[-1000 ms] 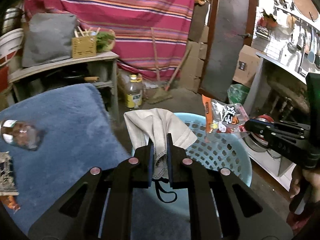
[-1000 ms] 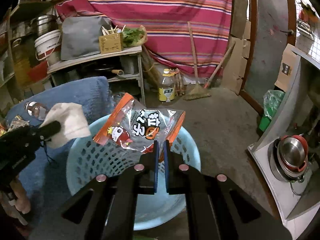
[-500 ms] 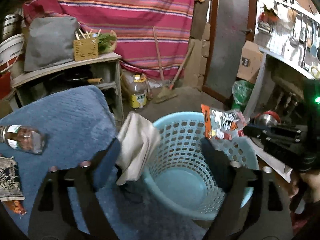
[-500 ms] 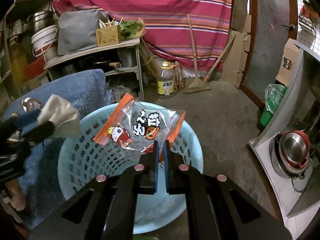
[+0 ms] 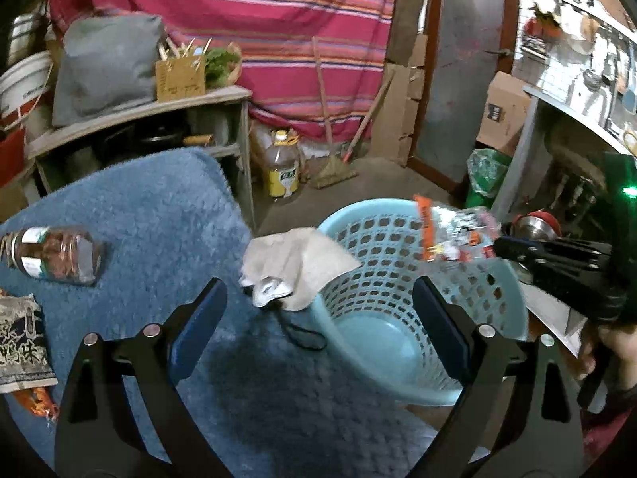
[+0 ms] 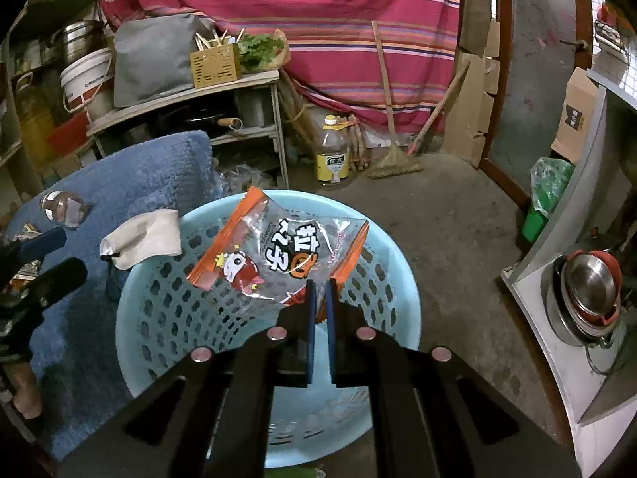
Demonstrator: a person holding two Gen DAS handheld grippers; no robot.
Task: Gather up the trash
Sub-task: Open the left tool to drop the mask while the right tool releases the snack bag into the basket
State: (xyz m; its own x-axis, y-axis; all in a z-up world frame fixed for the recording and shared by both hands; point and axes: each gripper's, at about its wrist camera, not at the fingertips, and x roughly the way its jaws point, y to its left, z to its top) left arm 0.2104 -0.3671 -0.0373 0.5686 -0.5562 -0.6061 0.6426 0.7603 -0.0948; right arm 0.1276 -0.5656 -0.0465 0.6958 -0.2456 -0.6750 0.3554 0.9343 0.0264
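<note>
Cluttered storeroom walls, a striped red curtain [image 6: 318, 20] and a wooden shelf [image 6: 183, 95] stand behind a blue rug [image 5: 151, 215] with a pale blue basket [image 5: 497, 279] at its right edge. Nothing shows on the basket's floor in either view, so the collecting looks to be at an early stage. The left gripper [image 5: 318, 310] has its jaws opening wide, with nothing between them; just ahead of it a beige mask [image 5: 294, 263], its dark loop trailing below, is draped at the basket's near-left rim, part over the rug. Whether it will slide inside or stay caught on the rim cannot be told. The right gripper [image 6: 320, 286] is clenched on the corner of an orange-edged snack bag [image 6: 274, 255], holding it over the basket's mouth, not yet let go; dropping it appears to be the step in hand for that side. Left on the rug are a jar [image 5: 51, 255] lying on its side toward the left edge and a printed packet [image 5: 20, 342] near the front-left corner, with something orange just under it that is too cut off to name. By this reading, one piece sits at the rim, one hangs ready to drop, and at least two more wait on the rug.
</note>
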